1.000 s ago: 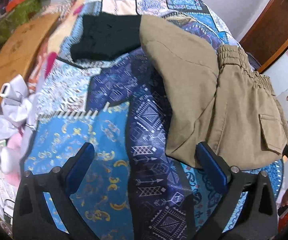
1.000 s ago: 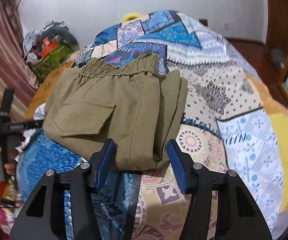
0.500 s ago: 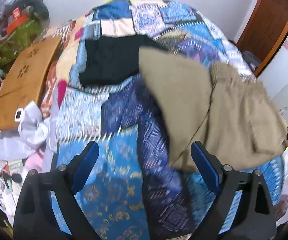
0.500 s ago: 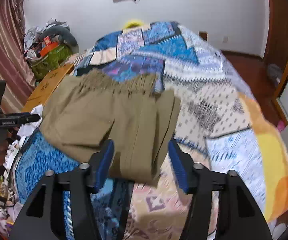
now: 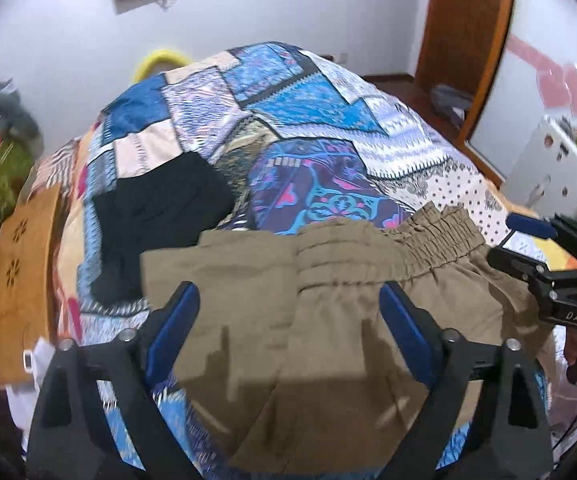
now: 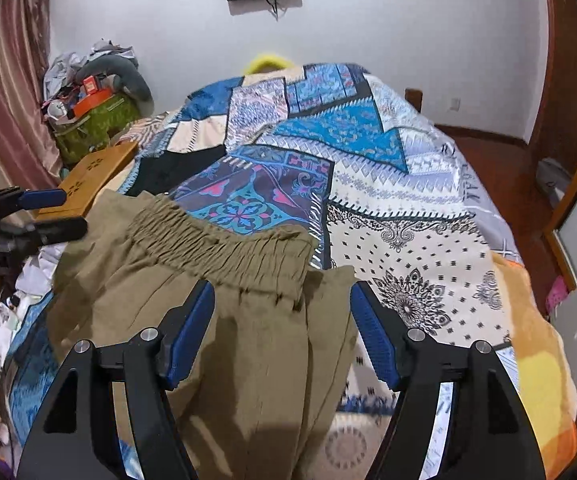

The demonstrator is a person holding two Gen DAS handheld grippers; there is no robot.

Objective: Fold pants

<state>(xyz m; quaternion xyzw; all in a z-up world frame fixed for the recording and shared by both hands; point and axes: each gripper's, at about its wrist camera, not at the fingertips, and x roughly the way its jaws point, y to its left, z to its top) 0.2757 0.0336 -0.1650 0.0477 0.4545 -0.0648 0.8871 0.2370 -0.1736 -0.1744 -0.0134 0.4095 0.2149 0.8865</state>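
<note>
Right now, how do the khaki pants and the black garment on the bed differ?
The khaki pants lie at the near end of the bed, between both grippers' fingers; the black garment lies farther back, on the left of the left wrist view. The khaki pants show a gathered elastic waistband; the black garment shows no detail. The pants look larger. Both are folded and lie flat on the bedspread.

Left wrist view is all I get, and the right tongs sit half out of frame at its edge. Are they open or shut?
Observer: Open. The right tongs have their pads well apart, and the jaws are opening.
Operator: Any cloth pinched in them?
Observer: No. The pants lie on the bed beneath the gap, and neither pad presses on them.
</note>
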